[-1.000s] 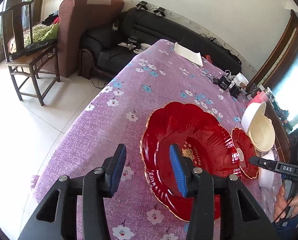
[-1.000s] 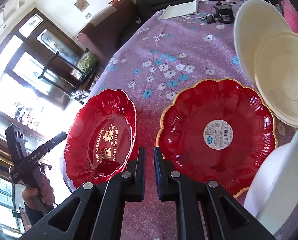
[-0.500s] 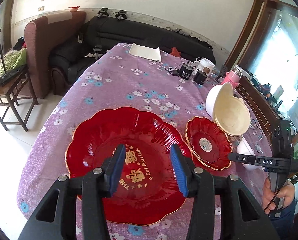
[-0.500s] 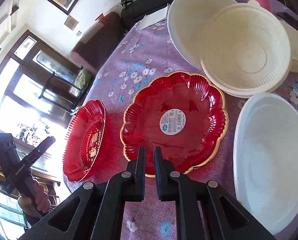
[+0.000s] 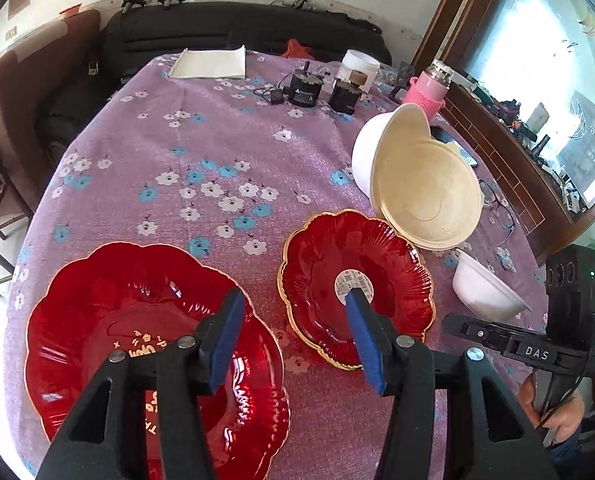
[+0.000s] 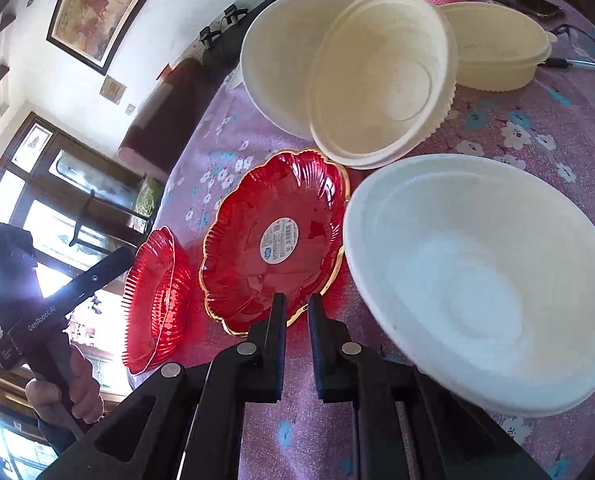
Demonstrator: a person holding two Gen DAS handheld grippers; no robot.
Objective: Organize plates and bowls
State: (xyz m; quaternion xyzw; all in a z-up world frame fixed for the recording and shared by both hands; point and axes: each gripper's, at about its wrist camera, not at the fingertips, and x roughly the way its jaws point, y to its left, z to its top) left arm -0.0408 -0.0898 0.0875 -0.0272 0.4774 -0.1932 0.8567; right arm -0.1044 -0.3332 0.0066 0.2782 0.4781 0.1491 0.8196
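A: Plates first. Our left tongs (image 5: 293, 336) stand apart and empty, jaws just widening, between the big plate (image 5: 97, 320) and the small plate (image 5: 357, 288).

B: Our right tongs (image 6: 297, 312) are together, empty, at the small plate's near rim; the white bowl (image 6: 477, 280) just right is empty too.

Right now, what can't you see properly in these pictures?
- Gold lettering on the big red scalloped plate: left wrist view, partly hidden behind the left gripper.
- Round sticker print on the smaller gold-rimmed red plate: too small in both views.
- White plastic bowl: right wrist view, blurred, near rim behind the right gripper.
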